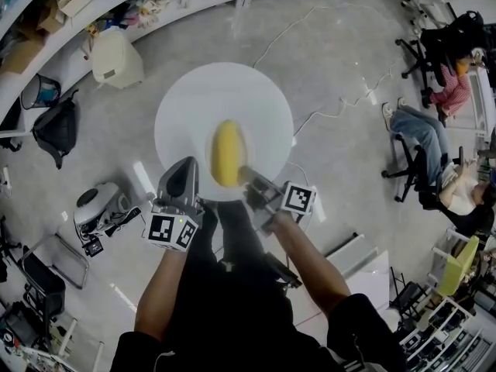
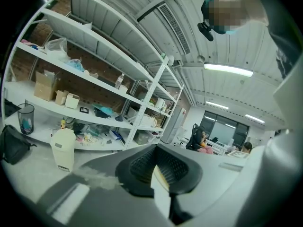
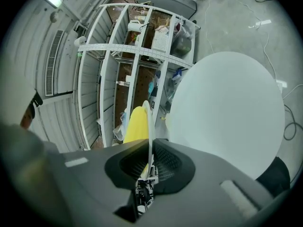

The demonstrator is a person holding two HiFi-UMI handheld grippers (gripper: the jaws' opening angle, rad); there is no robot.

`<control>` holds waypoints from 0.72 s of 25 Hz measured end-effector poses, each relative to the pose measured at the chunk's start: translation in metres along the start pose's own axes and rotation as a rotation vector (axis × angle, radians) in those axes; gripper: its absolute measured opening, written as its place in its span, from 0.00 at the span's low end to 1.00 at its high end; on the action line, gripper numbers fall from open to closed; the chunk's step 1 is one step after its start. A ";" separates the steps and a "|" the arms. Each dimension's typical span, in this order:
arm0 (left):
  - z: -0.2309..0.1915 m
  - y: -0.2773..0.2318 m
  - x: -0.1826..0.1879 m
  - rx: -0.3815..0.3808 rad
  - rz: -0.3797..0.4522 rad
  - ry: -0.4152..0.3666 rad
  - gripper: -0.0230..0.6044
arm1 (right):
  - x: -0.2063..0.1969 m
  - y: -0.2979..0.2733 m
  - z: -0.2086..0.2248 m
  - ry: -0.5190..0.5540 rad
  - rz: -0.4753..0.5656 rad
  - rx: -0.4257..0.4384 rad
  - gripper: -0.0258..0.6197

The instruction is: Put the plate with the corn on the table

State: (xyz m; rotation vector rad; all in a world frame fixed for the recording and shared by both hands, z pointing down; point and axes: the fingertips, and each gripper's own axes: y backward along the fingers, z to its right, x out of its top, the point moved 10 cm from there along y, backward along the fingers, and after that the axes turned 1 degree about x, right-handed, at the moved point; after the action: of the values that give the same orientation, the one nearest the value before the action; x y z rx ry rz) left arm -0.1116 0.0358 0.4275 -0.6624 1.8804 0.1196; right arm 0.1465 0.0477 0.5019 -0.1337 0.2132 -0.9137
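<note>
A yellow corn cob lies on a pale plate that hardly stands out against the round white table below it. My left gripper holds the plate's near left rim and my right gripper its near right rim. In the left gripper view the jaws are shut on the cream plate edge. In the right gripper view the jaws are shut on the thin plate rim, with the corn on its left and the table top to the right.
Around the table is grey floor with a white cable. A white bin and a black bag stand by long shelves at the left. A small appliance sits lower left. A seated person is at the right.
</note>
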 end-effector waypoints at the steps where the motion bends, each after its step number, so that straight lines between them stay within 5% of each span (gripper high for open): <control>1: -0.001 -0.001 -0.002 0.002 0.000 0.001 0.04 | 0.000 -0.001 0.002 0.002 -0.006 -0.002 0.09; 18: -0.015 -0.015 -0.034 0.003 -0.028 0.018 0.04 | 0.000 -0.017 0.045 -0.016 -0.037 0.002 0.09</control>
State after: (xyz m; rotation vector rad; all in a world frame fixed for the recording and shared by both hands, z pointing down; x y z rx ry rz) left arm -0.1075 0.0303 0.4669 -0.6895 1.8877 0.0932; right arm 0.1440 0.0379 0.5493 -0.1439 0.1952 -0.9494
